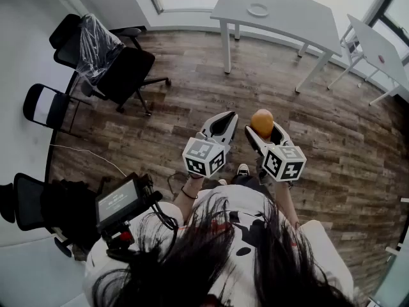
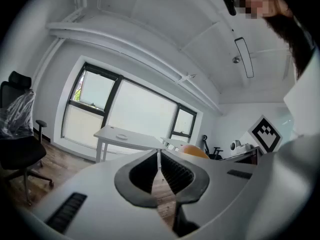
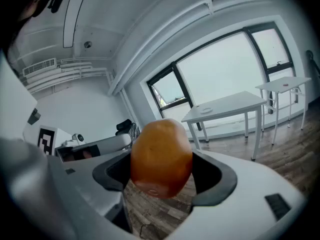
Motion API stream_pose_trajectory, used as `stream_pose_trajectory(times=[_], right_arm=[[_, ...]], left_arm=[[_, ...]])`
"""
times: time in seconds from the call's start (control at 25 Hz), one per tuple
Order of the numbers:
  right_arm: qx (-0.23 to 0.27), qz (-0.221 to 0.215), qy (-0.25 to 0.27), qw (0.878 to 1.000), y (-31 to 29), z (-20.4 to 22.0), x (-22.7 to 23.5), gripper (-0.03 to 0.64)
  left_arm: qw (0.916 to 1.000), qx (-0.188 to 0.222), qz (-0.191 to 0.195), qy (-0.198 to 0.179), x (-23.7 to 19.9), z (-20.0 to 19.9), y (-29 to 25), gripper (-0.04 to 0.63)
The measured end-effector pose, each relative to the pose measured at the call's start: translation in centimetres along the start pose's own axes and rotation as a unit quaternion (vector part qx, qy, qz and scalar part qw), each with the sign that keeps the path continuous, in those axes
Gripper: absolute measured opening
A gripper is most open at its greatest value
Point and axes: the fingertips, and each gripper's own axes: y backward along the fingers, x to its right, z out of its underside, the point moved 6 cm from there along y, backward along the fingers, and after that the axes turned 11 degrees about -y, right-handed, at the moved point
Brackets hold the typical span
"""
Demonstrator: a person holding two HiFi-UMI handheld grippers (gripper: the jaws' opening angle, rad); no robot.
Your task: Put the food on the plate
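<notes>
An orange, egg-shaped piece of food [image 3: 161,158] sits between the jaws of my right gripper [image 3: 162,171], which is shut on it; in the head view the food [image 1: 262,122] shows at the tip of the right gripper [image 1: 263,132]. My left gripper [image 1: 223,124] is held beside it, jaws shut with nothing between them [image 2: 159,166]. A white plate [image 1: 258,9] lies on the white table [image 1: 281,15] ahead across the room; the plate [image 3: 206,109] and the table [image 3: 235,105] also show in the right gripper view. Both grippers are held in the air above the floor.
Wooden floor lies between me and the table. Black office chairs [image 1: 118,69] stand at the left, one covered in plastic. A second white table [image 1: 380,50] stands at the right. A camera rig with a screen [image 1: 121,200] hangs by the person's left side.
</notes>
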Motion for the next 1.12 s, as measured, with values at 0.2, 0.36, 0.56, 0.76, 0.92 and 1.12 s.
stream_pose_trajectory(times=[0.2,0.36,0.56,0.76,0.92,1.12], right_arm=[[0.008,-0.004,-0.004,1.0,0.0,-0.3,0.3,0.365],[0.009,-0.008,-0.009,1.0,-0.1,-0.5,0.6,0.365],[0.005,-0.01,-0.015,1.0,-0.5,-0.9,1.6,0.365],[0.004,-0.012,-0.017,1.0,-0.8,-1.5,2.6,0.365],[0.005,-0.012,-0.015,1.0,-0.8,-1.9,3.0,0.365],[0.004,-0.014,-0.017,1.0,-1.5,-3.7,5.7,0.365]], left_arm=[[1.0,0.001,0.002,-0.001,0.2,0.0,-0.4,0.006],[1.0,-0.003,0.002,0.0,0.2,0.1,-0.7,0.006],[1.0,-0.008,0.002,0.0,0.2,0.3,-1.9,0.006],[1.0,-0.009,0.003,0.0,0.3,0.2,-3.1,0.006],[1.0,-0.006,0.001,0.002,0.4,0.1,-3.6,0.006],[1.0,-0.005,-0.005,0.002,0.6,-0.2,-6.7,0.006]])
